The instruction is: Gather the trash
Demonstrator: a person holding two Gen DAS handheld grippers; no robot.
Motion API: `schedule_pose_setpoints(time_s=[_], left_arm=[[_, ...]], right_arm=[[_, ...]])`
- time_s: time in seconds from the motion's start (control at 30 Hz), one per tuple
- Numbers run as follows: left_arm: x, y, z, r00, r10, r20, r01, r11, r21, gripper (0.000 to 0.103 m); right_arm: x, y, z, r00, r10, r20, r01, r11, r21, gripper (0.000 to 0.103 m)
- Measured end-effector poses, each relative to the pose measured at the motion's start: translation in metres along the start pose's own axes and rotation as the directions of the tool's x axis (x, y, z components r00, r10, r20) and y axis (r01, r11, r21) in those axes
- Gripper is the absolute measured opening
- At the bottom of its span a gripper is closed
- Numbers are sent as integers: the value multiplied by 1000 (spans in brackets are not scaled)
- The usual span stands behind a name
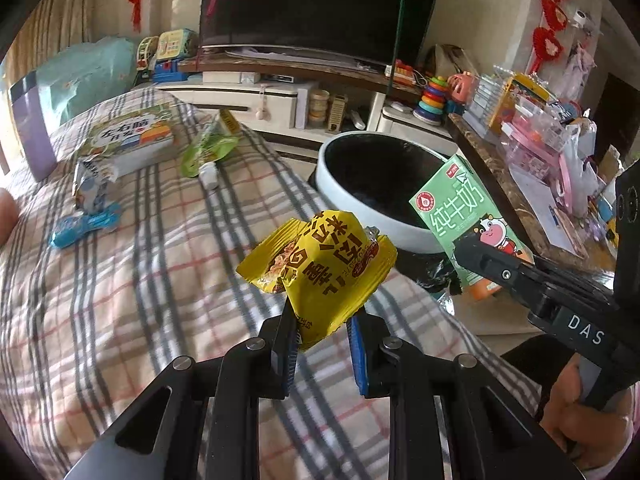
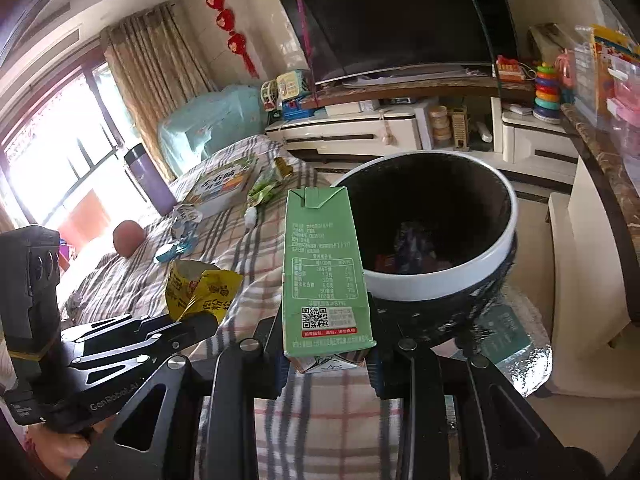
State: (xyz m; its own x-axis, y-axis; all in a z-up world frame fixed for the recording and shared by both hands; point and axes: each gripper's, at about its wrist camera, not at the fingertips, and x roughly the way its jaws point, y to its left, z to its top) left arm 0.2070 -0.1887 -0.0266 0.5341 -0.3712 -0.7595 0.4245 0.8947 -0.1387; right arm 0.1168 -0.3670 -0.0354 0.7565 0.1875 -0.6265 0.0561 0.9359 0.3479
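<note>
The trash bin (image 2: 436,280) stands open-mouthed right of centre in the right wrist view, nothing across its rim. Directly before it the green milk carton (image 2: 326,264) rises upright in the right tongs (image 2: 328,364), overlapping the bin's left edge. To the lower left, the left tongs (image 2: 200,320) and their yellow snack wrapper (image 2: 200,288) crowd that side. A marble-topped table (image 2: 600,160) walls the right edge. In the left wrist view, checked bedcover (image 1: 160,280) lies bare through the middle; a book (image 1: 132,140), green pouch (image 1: 208,148) and blue wrapper (image 1: 84,228) clutter the upper left.
</note>
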Motion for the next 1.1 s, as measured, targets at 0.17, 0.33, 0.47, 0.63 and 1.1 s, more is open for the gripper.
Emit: schedule_pose_setpoints(time_s=[0.17, 0.33, 0.47, 0.63, 1.1], left_arm=[[7, -6, 7, 1000, -4, -1, 4, 1000, 18, 21], [12, -10, 14, 1000, -6, 1, 6, 1000, 27, 21], [16, -14, 17, 1000, -8, 3, 8, 999, 38, 21], [22, -19, 23, 1000, -11, 3, 11, 999, 46, 21], [43, -27, 45, 1000, -23, 2, 23, 998, 60, 21]], right_arm=[[-4, -9, 2, 1000, -11, 9, 11, 1000, 12, 31], [-7, -18, 5, 1000, -20, 20, 20, 999, 26, 31], [-10, -22, 7, 999, -25, 27, 24, 999, 30, 31], [-11, -30, 11, 999, -30, 34, 29, 999, 41, 31], [-11, -45, 26, 998, -57, 41, 55, 997, 53, 31]])
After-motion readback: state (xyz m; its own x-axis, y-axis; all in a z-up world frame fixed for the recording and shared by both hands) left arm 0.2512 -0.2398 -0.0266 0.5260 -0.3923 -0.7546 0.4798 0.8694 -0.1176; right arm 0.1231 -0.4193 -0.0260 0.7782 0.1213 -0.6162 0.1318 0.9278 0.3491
